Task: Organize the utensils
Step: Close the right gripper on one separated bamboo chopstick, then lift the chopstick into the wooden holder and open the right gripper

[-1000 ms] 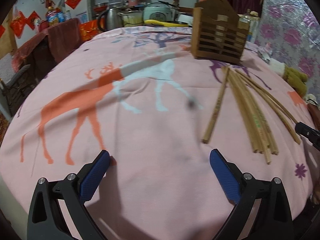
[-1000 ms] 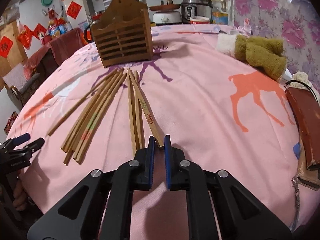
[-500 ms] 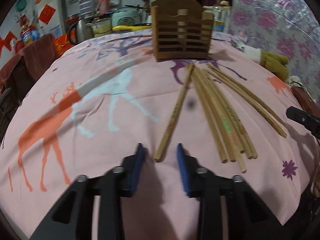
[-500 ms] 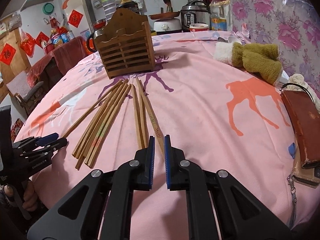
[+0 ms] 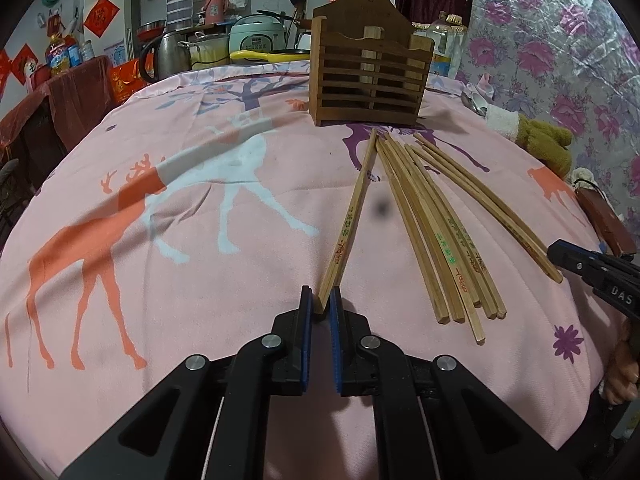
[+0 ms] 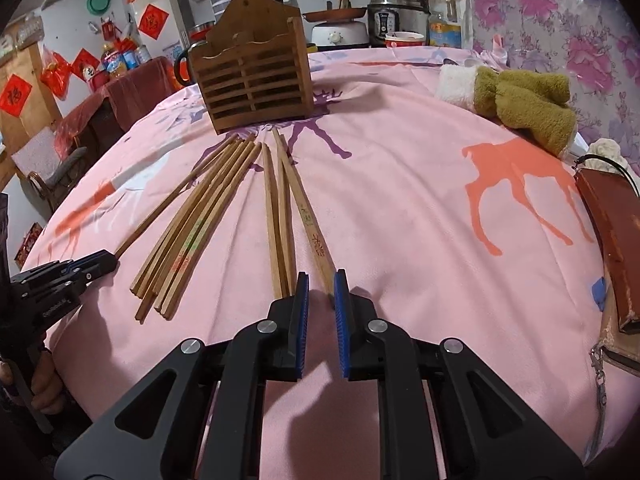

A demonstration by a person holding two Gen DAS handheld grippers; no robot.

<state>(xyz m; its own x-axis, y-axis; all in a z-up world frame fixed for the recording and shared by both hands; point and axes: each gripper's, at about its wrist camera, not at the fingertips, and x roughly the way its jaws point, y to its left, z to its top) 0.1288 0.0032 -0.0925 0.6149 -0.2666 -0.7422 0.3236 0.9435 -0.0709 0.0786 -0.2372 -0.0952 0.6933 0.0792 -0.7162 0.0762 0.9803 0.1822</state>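
My left gripper [image 5: 321, 304] clenched on near end of lone bamboo chopstick with red print [image 5: 352, 216]. My right gripper [image 6: 321, 285] slightly parted around end of another printed chopstick [image 6: 308, 220]. Slatted brown wooden holder [image 5: 368, 76] far ahead on pink cloth [image 5: 200, 280].

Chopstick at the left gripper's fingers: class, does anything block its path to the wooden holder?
Nothing visible does. The lone chopstick lies on bare tablecloth, pointing toward the wooden holder; the other chopsticks lie beside it, to its right.
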